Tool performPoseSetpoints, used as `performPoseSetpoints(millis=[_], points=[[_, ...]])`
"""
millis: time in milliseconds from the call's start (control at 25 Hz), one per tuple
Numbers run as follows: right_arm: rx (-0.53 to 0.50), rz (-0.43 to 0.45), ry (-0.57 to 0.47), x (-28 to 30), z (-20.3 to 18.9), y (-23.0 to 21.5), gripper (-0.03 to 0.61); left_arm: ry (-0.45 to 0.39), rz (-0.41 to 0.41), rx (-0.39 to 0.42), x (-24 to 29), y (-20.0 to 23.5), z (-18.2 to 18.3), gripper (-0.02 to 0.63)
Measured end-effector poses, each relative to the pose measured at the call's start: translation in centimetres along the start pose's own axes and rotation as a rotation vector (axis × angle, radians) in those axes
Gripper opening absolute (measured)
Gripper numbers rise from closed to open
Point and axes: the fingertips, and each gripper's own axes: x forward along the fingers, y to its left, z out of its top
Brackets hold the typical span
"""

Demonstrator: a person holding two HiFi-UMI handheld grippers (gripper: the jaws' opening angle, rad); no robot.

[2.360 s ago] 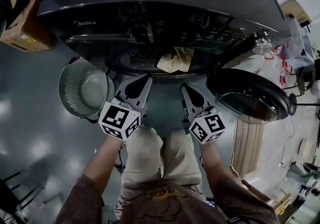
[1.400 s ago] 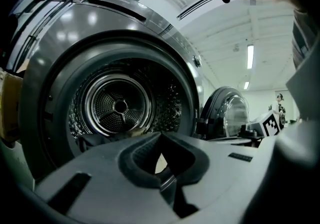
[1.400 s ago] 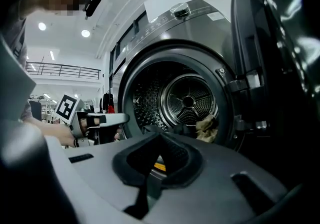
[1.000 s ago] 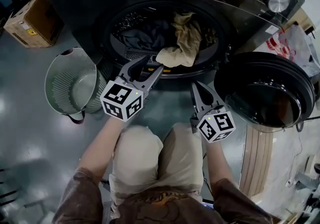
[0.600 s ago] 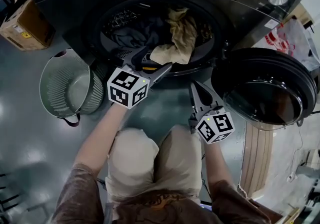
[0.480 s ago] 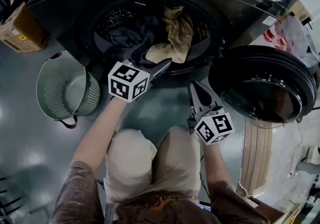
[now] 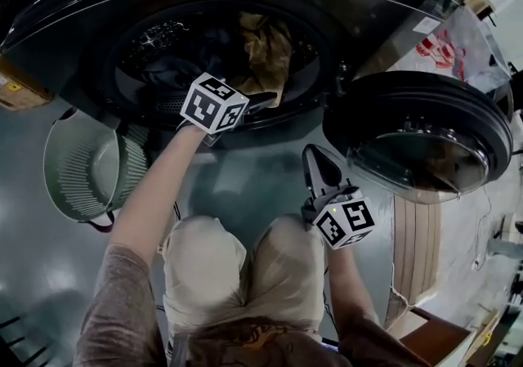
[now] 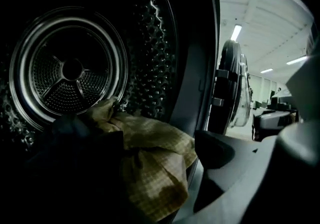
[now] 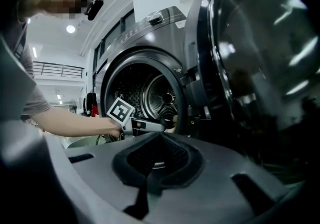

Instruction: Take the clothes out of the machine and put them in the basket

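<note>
The front-loading washing machine (image 7: 343,10) stands with its door (image 7: 417,140) swung open to the right. In the drum lie a tan checked cloth (image 7: 263,45) (image 8: 150,163) and dark clothes (image 7: 167,71) (image 8: 65,163). My left gripper (image 7: 245,89) (image 8: 130,140) reaches into the drum mouth. Its jaws have just been opening and stand wide. The tan cloth lies just ahead of and between them, and the pads do not press on it. My right gripper (image 7: 315,163) (image 9: 160,137) hangs shut and empty in front of the machine, by the door. The pale green basket (image 7: 78,169) stands on the floor to the left.
The open door's glass bowl (image 9: 260,68) fills the space right of my right gripper. A cardboard box (image 7: 10,87) shows at the left edge and a plastic bag (image 7: 458,46) behind the door. The person's knees (image 7: 245,267) are close below the drum mouth.
My left gripper has gone forward and down into the drum mouth, with its jaws spreading wider. The right gripper has drifted slightly back toward the knees, still shut.
</note>
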Motion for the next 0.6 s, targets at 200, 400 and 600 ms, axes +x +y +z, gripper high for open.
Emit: performPoseSetpoints(millis=[200, 400, 600], points=[[0.012, -0.021, -0.005, -0.1, 0.2, -0.4, -0.003, 0.137, -0.063, 0.073, 1.8, 0.0, -0.7, 0.437], [0.014, -0.030, -0.012, 0.2, 0.5, -0.6, -0.003, 0.268, -0.107, 0.163, 2.9, -0.6, -2.1, 0.434], [0.011, -0.034, -0.008, 0.3, 0.5, -0.5, -0.003, 0.362, -0.121, 0.250, 3.2, -1.0, -3.2, 0.338]])
